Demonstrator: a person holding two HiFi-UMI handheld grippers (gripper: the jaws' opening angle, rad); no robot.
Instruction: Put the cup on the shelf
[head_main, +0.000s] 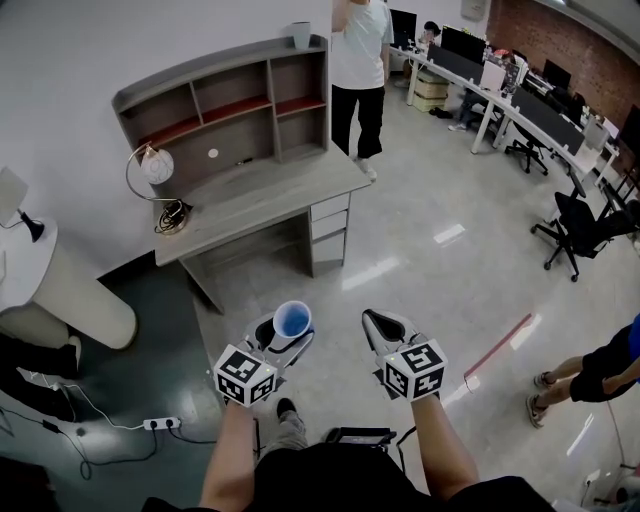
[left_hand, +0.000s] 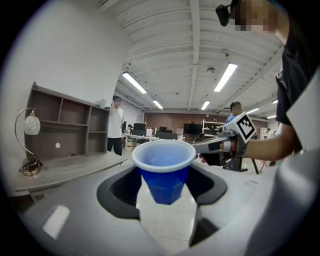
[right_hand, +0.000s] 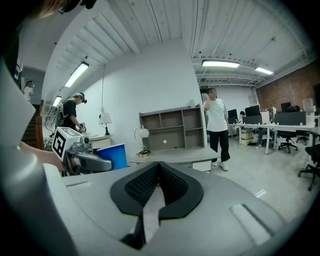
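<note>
A blue plastic cup (head_main: 291, 321) with a pale inside stands upright between the jaws of my left gripper (head_main: 287, 335), which is shut on it; in the left gripper view the cup (left_hand: 164, 172) fills the gap between the black pads. My right gripper (head_main: 382, 328) hangs beside it, shut with nothing in it; its pads (right_hand: 159, 175) meet at the tips. From the right gripper view the cup (right_hand: 113, 156) shows at the left. The grey shelf unit (head_main: 228, 103) stands on a desk (head_main: 262, 201) ahead of both grippers, some way off.
A round lamp (head_main: 155, 170) sits at the desk's left end. A pale cup (head_main: 301, 34) stands on top of the shelf unit. A person in a white shirt (head_main: 358, 70) stands right of the desk. Office desks and chairs (head_main: 580, 226) fill the far right. A power strip (head_main: 160, 423) lies on the floor.
</note>
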